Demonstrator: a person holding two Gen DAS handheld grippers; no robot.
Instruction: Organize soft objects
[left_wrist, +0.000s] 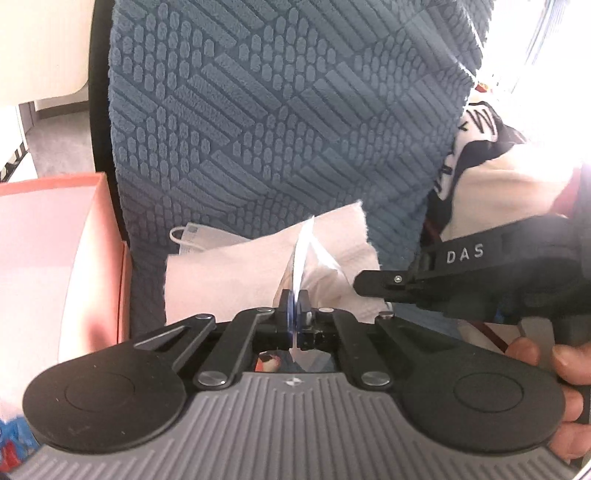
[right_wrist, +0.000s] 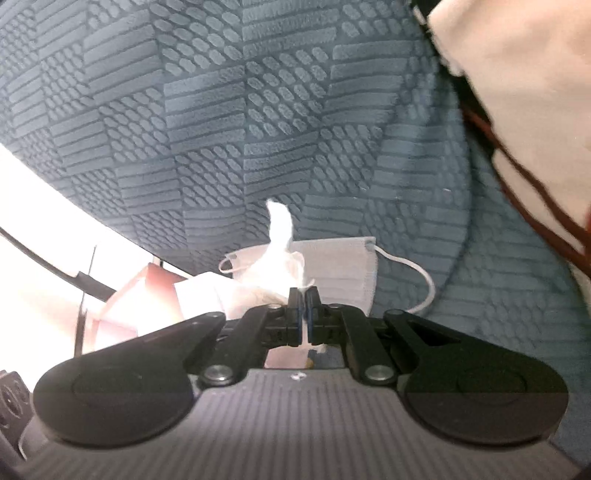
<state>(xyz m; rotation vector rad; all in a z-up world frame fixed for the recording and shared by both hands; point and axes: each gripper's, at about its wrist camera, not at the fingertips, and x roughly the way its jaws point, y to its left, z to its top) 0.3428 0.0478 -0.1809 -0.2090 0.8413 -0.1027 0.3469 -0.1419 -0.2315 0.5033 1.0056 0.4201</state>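
The left gripper (left_wrist: 294, 306) is seen with its jaws drawn together and clamped on a thin edge of a white cloth (left_wrist: 236, 273) — a sliver of the fabric stands up from between the pads and the rest of the cloth spreads ahead of the jaws and to their left. The right gripper (right_wrist: 303, 306) is likewise closed, with a tuft of the same white cloth (right_wrist: 280, 254) pinched between its pads and rising just ahead of them. In the left wrist view the right gripper (left_wrist: 373, 286) is seen just to the right of the left jaws, held in a person's hand (left_wrist: 561, 373), and its tip lies at the cloth's right edge.

A white face mask (right_wrist: 340, 269) lies flat just beyond the right jaws and slightly to their right, its ear loop (right_wrist: 421, 280) curling out further right; in the left wrist view only a corner of the face mask (left_wrist: 195, 240) is shown, ahead of the left jaws and to their left, partly covered by the cloth. Everything rests on a blue-grey textured blanket (left_wrist: 258, 122) that fills the ground ahead of both tools. An orange box (left_wrist: 55, 236) is set well to the left of the left jaws — its rim is also seen left of the right jaws. A cream garment with dark markings (left_wrist: 491, 166) lies to the far right
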